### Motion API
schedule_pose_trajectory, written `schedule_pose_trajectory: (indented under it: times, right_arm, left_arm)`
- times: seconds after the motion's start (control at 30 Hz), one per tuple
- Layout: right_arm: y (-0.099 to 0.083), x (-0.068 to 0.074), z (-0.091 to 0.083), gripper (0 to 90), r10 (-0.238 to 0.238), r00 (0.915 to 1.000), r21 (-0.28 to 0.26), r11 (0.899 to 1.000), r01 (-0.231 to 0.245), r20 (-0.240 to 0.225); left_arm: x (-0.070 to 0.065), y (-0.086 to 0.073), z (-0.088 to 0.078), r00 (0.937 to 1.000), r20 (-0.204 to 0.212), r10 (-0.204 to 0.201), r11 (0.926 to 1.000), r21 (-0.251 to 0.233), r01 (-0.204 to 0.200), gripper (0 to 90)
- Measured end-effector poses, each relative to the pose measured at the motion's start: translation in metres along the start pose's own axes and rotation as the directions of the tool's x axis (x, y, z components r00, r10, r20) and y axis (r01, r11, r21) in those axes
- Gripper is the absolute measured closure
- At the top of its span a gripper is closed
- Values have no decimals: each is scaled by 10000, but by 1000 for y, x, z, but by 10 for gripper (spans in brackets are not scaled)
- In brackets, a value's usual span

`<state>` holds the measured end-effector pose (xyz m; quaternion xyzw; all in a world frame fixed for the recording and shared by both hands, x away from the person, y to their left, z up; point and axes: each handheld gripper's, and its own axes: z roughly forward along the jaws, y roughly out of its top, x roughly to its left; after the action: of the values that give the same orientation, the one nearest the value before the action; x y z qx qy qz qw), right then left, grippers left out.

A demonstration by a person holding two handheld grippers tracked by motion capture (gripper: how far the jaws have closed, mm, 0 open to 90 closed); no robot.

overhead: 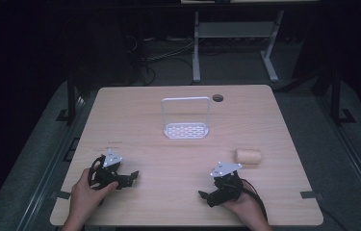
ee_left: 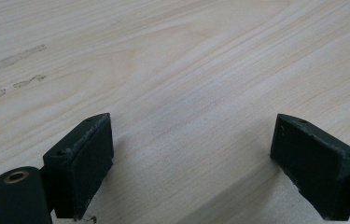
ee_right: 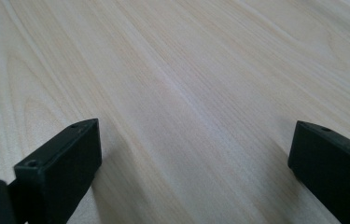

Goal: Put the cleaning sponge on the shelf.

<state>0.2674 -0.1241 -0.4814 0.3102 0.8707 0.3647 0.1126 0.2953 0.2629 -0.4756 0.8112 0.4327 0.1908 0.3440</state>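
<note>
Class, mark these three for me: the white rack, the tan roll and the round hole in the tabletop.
white rack (overhead: pixel 186 130), high view, on its perforated base.
tan roll (overhead: pixel 248 156), high view, on the middle of its side.
round hole (overhead: pixel 217 97), high view, at its dark centre.

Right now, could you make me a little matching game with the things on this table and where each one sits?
Things:
1. white rack
2. tan roll
3. left gripper
4. round hole

Places:
A. near the table's right side
B. far edge of the table
C. middle of the table
D. near left, held in a hand

Pairs: 1-C, 2-A, 3-D, 4-B
</note>
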Motion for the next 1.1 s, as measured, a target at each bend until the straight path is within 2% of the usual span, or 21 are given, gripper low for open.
schedule_pose_trajectory:
  times: [0.5,0.73,1.1]
  right_arm:
    - [0,1,-6,25,11,9998,-25,10000,-12,-183]
    - [-2,-1,-20,25,40,10000,-164,9999,-40,-33]
    - [-7,-6,-32,26,242,9996,-192,9995,-239,152]
  left_arm:
    - [0,0,0,10000,4,1,10000,0,-1,127]
    - [0,0,0,10000,2,-2,10000,-1,2,126]
    - [0,0,0,10000,2,-2,10000,0,2,127]
